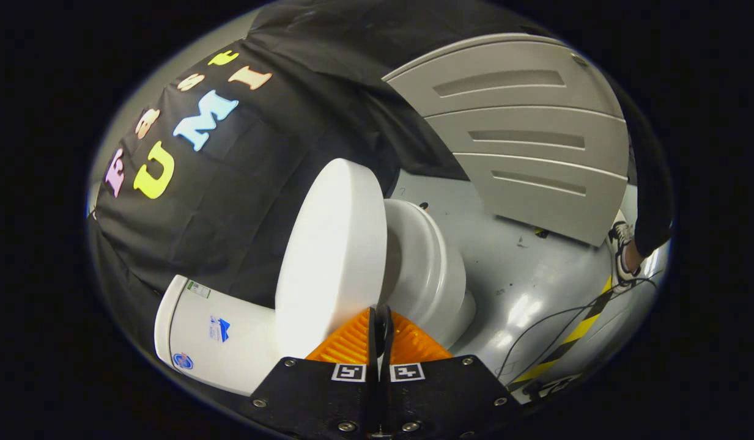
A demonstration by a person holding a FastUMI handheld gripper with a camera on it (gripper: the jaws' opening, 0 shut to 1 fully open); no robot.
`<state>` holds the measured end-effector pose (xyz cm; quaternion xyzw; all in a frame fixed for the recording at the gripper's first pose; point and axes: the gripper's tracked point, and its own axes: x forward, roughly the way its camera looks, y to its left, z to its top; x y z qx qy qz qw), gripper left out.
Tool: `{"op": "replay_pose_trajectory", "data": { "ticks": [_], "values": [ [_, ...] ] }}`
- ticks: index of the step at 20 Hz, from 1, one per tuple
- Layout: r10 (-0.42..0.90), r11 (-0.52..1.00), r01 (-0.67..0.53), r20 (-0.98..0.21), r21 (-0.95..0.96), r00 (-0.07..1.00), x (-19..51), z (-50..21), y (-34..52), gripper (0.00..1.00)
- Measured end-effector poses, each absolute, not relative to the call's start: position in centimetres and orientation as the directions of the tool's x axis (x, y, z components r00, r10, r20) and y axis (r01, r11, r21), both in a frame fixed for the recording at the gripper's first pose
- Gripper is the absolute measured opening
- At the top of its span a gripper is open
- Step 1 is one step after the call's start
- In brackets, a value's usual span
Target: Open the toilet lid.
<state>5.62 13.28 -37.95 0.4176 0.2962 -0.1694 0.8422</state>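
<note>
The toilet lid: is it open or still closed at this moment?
Open. The toilet lid stands lifted away from the seat, a clear gap between them. The gripper fingers are closed together at the lid's edge.

White lid; grey floor

Gripper rolled hard over, so the whole scene sits tilted in its view. Fingers drawn nearly together, only a thin slit between the tips; the slit is dark, can't tell if anything's pinched in it or if both fingers press on something. A person's foot in a sneaker, with a dark trouser leg above it, stands well off to the side, beyond the fingers.
</note>
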Motion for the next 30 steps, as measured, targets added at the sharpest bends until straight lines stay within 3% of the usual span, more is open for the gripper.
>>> {"op": "replay_pose_trajectory", "data": {
  "ticks": [15,30],
  "values": [
    [-0.133,0.882,0.366,-0.588,0.298,0.798,6.8,-29.3,16.4,0.00],
    [-0.191,0.940,0.310,-0.532,0.144,0.825,7.6,-25.7,19.1,0.00]
  ]
}}
